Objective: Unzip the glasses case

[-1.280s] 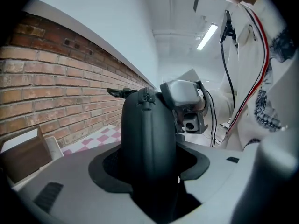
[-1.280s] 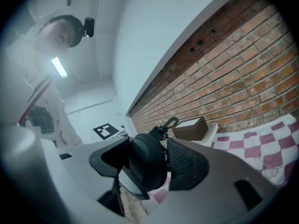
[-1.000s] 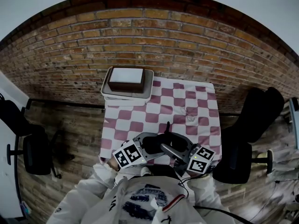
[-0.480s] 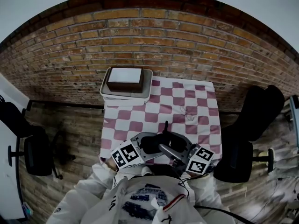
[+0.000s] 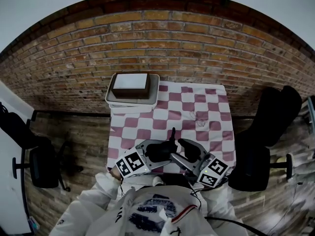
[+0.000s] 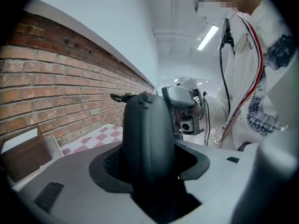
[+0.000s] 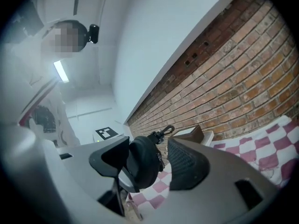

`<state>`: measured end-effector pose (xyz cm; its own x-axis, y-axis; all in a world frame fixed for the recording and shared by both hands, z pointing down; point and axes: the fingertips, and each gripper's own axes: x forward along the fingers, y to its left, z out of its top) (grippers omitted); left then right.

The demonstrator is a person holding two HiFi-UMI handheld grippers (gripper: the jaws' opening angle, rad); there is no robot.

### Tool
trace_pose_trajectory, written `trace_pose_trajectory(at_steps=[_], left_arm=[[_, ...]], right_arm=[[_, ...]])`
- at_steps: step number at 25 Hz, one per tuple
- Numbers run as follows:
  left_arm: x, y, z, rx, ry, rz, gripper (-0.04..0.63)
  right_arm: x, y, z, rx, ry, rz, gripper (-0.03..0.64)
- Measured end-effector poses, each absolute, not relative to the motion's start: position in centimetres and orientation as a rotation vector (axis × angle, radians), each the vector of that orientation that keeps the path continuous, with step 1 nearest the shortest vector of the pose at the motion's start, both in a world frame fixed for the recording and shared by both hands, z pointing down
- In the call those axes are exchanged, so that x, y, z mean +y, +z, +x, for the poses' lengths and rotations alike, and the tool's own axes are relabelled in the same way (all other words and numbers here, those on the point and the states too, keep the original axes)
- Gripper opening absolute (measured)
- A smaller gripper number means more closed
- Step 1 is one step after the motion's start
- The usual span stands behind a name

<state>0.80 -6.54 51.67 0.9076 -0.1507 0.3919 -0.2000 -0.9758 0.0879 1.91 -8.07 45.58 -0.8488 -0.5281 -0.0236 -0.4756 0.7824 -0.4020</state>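
The black glasses case (image 5: 157, 152) is held just above the near edge of the checkered table (image 5: 197, 102). My left gripper (image 5: 149, 150) is shut on it; in the left gripper view the case (image 6: 147, 139) stands upright between the jaws and fills the gap of the left gripper (image 6: 150, 174). A small black clip (image 5: 172, 133) sticks out from the case's far end. My right gripper (image 5: 180, 154) is open. In the right gripper view the case (image 7: 142, 164) lies between the jaws of the right gripper (image 7: 149, 160), close to the left one, with a gap to the right one.
A white tray (image 5: 110, 98) with a brown box (image 5: 131, 84) stands at the table's far left corner by the brick wall. A thin wiry thing (image 5: 198, 119) lies on the cloth. Black chairs stand at the left (image 5: 42, 163) and right (image 5: 256, 166) of the table.
Both grippers and the case have drifted slightly. The right gripper's marker cube has come a little nearer to me. The left gripper's hold on the case is the same.
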Motion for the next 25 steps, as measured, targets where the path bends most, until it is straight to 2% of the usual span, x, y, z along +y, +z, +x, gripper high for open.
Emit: trace_pose_trajectory(at_steps=[8,17,25], left_arm=[[-7.3,51.5,0.2,-0.287,0.709,2.970,0.259],[-7.1,51.7,0.3,-0.268,1.044,3.048,0.259],[-7.0,51.2,0.7,-0.251,1.045,3.035,0.259]], right_arm=[[-7.5,45.5,3.3,2.834,-0.414,-0.932,0.264],[-6.7,47.7,4.1,2.886,-0.287,-1.051,0.221],[-7.0,48.5,4.0,2.964,-0.121,-1.206,0.126]])
